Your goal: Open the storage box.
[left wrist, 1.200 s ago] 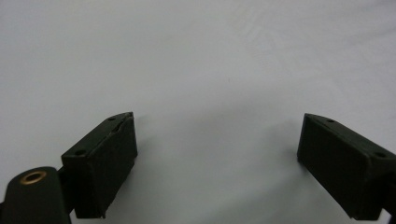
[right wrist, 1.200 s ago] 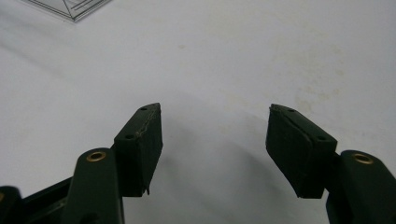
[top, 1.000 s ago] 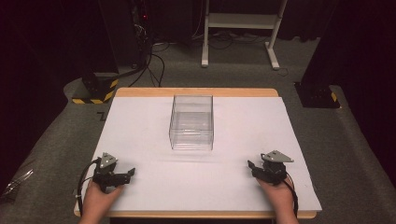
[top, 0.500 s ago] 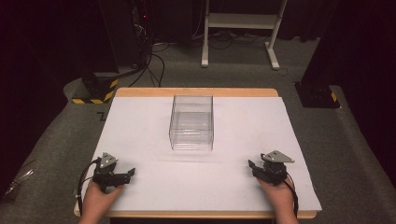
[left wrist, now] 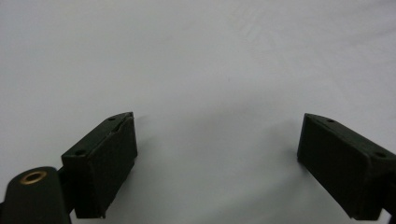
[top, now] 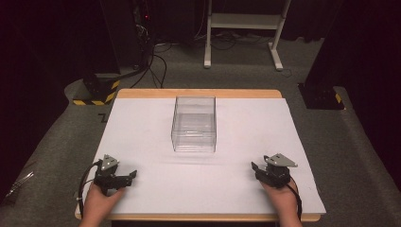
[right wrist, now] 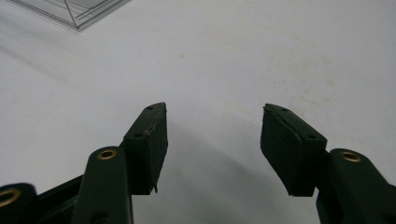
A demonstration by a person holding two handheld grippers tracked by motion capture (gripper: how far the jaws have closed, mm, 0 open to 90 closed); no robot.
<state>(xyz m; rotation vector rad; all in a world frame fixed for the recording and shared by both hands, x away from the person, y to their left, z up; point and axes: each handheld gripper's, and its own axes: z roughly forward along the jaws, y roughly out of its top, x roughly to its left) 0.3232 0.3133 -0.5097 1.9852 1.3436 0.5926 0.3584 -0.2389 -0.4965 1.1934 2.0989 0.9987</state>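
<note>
A clear, empty plastic box [top: 194,124] stands upright in the middle of the white-covered table [top: 142,127]. My left gripper [top: 131,176] rests near the front left edge, held by a hand, with its jaws pointing toward the table's middle. In the left gripper view it [left wrist: 217,119] is open wide over bare white surface. My right gripper [top: 256,168] sits near the front right edge, also in a hand. The right gripper view has it [right wrist: 215,109] open with nothing between the jaws, and a corner of the box [right wrist: 79,11] at the top left.
The table's wooden rim [top: 198,93] runs along the far side. Beyond it are grey carpet, a white stand's legs [top: 241,42], dark cabinets, cables and a yellow-black striped base [top: 97,92] at the far left.
</note>
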